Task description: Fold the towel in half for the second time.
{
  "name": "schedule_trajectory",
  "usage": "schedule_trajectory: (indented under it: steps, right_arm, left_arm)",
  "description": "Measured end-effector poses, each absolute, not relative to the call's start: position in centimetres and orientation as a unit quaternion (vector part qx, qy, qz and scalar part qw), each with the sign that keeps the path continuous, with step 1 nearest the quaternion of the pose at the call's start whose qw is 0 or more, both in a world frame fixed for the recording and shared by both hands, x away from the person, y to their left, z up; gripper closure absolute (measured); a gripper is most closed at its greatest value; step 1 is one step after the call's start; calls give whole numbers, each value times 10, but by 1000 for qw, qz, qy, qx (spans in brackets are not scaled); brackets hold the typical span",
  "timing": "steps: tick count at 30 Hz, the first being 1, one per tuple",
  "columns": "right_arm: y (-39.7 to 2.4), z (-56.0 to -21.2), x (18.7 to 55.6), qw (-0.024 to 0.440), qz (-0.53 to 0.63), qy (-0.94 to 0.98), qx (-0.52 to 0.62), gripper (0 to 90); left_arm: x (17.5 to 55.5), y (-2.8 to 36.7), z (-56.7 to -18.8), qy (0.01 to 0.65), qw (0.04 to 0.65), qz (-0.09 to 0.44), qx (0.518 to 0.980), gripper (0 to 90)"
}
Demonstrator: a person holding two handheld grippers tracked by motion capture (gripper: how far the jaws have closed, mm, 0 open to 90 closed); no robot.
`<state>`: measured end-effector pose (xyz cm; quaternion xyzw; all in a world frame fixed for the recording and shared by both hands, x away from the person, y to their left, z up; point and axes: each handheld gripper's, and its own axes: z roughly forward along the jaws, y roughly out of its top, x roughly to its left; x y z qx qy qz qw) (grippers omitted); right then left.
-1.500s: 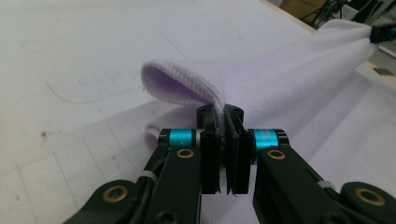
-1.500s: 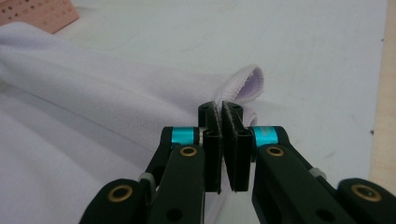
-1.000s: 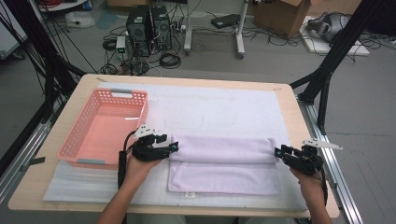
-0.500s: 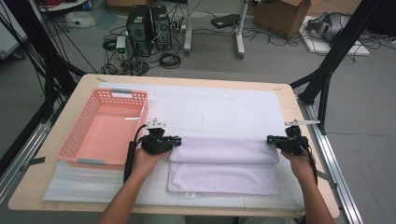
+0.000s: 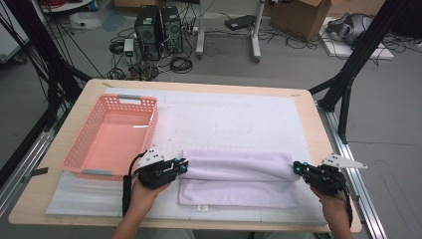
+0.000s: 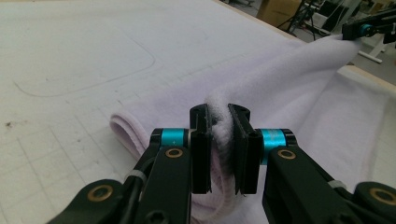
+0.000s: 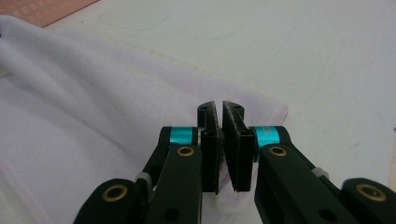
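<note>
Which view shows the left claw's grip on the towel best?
The left gripper view: the left claw is shut on a pinched ridge of the towel, fabric bunched between the pads. The high view shows the claw at the towel's left end, contact too small to judge. The right gripper view shows towel folds, not that grip.

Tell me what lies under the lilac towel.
The towel lies on a white mat covering the wooden table. Its folded-over top layer hides its lower layer, and the mat directly beneath is covered.
</note>
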<state>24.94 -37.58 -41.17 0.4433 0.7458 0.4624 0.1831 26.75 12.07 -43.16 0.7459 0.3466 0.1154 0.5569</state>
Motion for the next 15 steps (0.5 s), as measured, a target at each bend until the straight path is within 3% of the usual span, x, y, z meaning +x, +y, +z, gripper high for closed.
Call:
schedule_trajectory:
  steps: [6,10,11,15]
  right_arm:
    - [-380,-418,223,189,461,738,455,849]
    - [-381,-421,207,174,452,742,464,830]
    - [-380,-422,204,169,449,745,464,790]
    - [-381,-419,195,181,455,728,480,572]
  left_arm:
    - [246,125,-440,346,556,109,748,766]
    - [232,129,-444,358,553,85,747,604]
    - [229,129,-443,359,553,85,748,544]
    - [221,129,-438,365,563,81,737,445]
